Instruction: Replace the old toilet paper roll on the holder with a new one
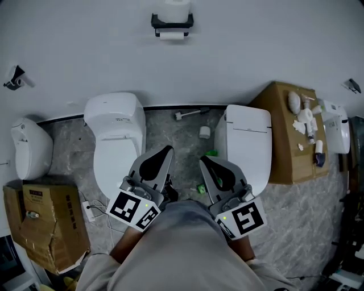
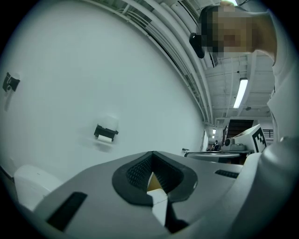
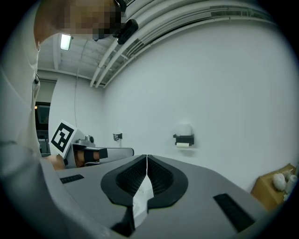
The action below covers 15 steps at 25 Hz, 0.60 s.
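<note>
A white wall (image 1: 256,51) fills the far side, well ahead of both tools. Under it stand two white toilets. One toilet (image 1: 114,122) is beside and partly below the left hand-held gripper (image 1: 166,152), and the other toilet (image 1: 247,136) is just to the right of the right hand-held gripper (image 1: 203,161). A cardboard box (image 1: 48,224) lies further left of the left hand-held gripper; its label has red print, too small to read. A second cardboard box (image 1: 281,153) stands beyond the right toilet and carries small white things.

Both hand-held grippers point toward the wall, side by side. Each is clenched, with the jaws together and nothing between them. Their cubes carry black-and-white square markers.

The black holder (image 1: 172,21) is fixed high on the wall, ahead of the two hand-held grippers and well apart from them. The toilet paper roll (image 1: 172,35) hangs under it, with its long axis level and along the wall and its ends pointing left and right. A white thing (image 1: 177,7) sits on top of the holder, too blurred to name.
</note>
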{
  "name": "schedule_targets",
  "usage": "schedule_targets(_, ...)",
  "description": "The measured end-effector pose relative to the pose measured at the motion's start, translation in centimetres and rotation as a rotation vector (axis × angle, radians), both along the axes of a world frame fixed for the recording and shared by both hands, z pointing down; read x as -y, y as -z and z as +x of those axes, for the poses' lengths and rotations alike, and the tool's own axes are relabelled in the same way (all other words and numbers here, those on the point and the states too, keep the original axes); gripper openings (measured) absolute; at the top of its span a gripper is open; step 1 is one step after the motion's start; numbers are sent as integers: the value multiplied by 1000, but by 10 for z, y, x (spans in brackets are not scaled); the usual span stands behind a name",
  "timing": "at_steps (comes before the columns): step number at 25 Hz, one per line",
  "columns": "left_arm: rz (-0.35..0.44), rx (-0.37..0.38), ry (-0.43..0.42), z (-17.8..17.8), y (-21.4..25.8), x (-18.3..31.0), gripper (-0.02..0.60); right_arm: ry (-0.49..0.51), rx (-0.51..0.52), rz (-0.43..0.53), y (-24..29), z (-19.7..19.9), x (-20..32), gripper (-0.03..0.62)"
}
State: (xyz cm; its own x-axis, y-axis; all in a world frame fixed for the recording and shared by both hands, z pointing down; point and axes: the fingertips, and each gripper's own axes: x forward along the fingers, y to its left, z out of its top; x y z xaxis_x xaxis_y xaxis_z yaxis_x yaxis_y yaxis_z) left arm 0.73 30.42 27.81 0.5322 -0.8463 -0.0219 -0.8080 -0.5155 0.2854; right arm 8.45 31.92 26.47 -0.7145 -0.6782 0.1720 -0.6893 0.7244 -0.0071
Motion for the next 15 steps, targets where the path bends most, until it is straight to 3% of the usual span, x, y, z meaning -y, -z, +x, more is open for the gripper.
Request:
schedule_targets(9,16,-18,-23,-55,1,38,3,-20,-27,12,-3,-53,38,18)
schedule_targets(15,10,-35,-38,-73,-1,52,3,-29,-38,-6,-9,-71,51,18)
